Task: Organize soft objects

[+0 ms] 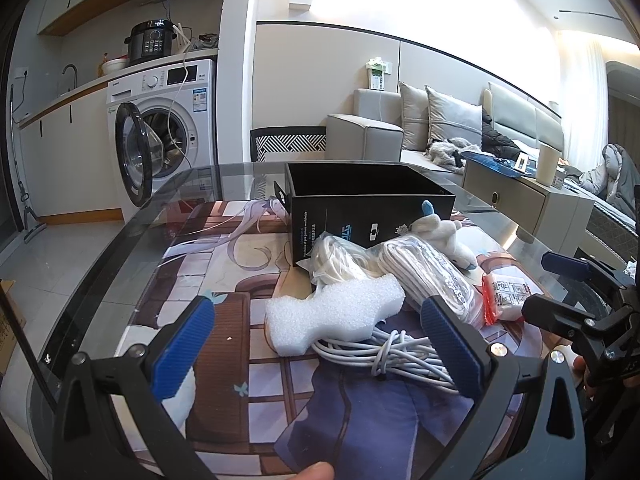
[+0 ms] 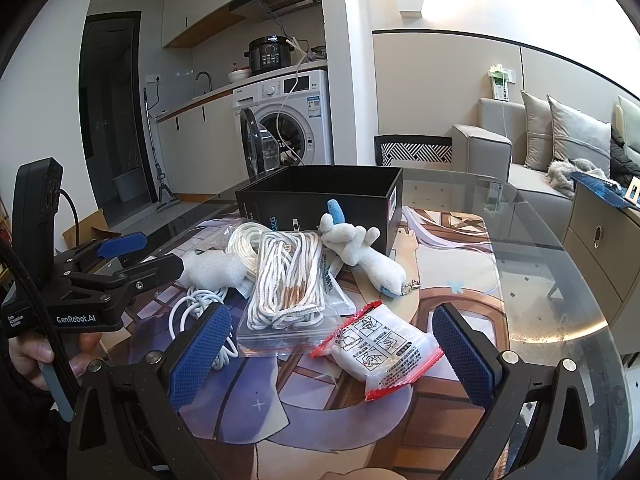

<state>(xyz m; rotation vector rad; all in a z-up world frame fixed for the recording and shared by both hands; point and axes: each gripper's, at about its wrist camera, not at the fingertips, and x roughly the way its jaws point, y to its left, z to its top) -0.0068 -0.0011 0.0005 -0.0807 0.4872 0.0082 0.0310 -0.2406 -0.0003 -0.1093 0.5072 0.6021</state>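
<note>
A pile of soft things lies on the printed mat in front of an open black box (image 1: 372, 200) (image 2: 320, 196). A white plush toy (image 1: 440, 232) (image 2: 360, 248) with a blue horn leans against the box. A white foam piece (image 1: 336, 312) (image 2: 212, 266) sits just ahead of my left gripper (image 1: 320, 344) (image 2: 148, 254), which is open and holds nothing. A bagged white rope (image 1: 432, 276) (image 2: 288, 280) and a loose white cable bundle (image 1: 392, 356) (image 2: 196, 312) lie beside the foam. My right gripper (image 2: 332, 356) (image 1: 548, 288) stands open over a red-edged packet (image 2: 384, 352) (image 1: 508, 296).
The mat lies on a round glass table (image 2: 560, 280) whose edge curves close on the right. A second bag of white cord (image 1: 340, 260) rests against the box. Beyond the table are a washing machine (image 1: 168, 128) with its door open, a chair back (image 1: 288, 144) and a sofa (image 1: 440, 128).
</note>
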